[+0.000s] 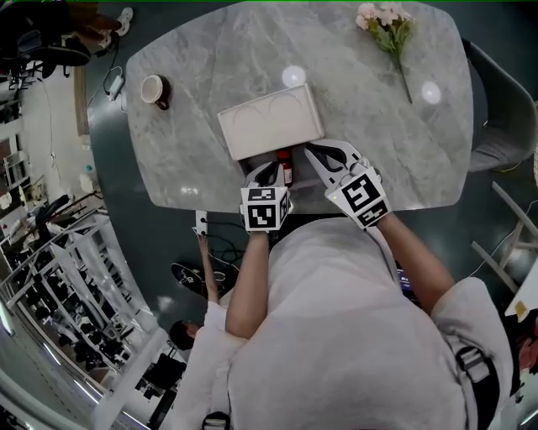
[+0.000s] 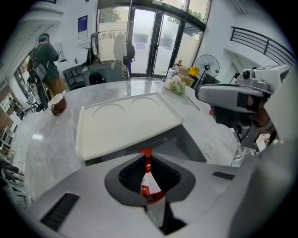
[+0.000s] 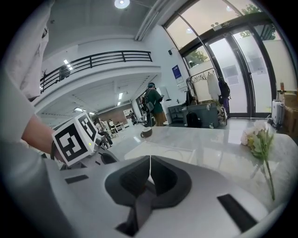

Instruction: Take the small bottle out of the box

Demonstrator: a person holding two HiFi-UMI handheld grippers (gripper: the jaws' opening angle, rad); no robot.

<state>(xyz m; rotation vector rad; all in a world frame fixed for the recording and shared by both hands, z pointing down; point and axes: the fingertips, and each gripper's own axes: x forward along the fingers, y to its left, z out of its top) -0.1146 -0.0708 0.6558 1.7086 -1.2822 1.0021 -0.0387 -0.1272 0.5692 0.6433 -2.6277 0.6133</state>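
A flat white box (image 1: 271, 123) with a closed lid lies on the grey marble table (image 1: 193, 67), near its front edge. The small bottle (image 1: 286, 166), red-capped with a red and white label, stands just in front of the box. My left gripper (image 1: 274, 171) is shut on it. In the left gripper view the bottle (image 2: 148, 182) is pinched between the dark pads, with the box (image 2: 125, 123) right behind. My right gripper (image 1: 313, 152) hovers to the right of the bottle. Its jaws meet in the right gripper view (image 3: 150, 161), shut and empty.
A coffee cup (image 1: 155, 90) stands at the table's far left and a bunch of flowers (image 1: 387, 25) lies at the far right. A grey chair (image 1: 504, 109) stands off the table's right end. My body is against the table's front edge.
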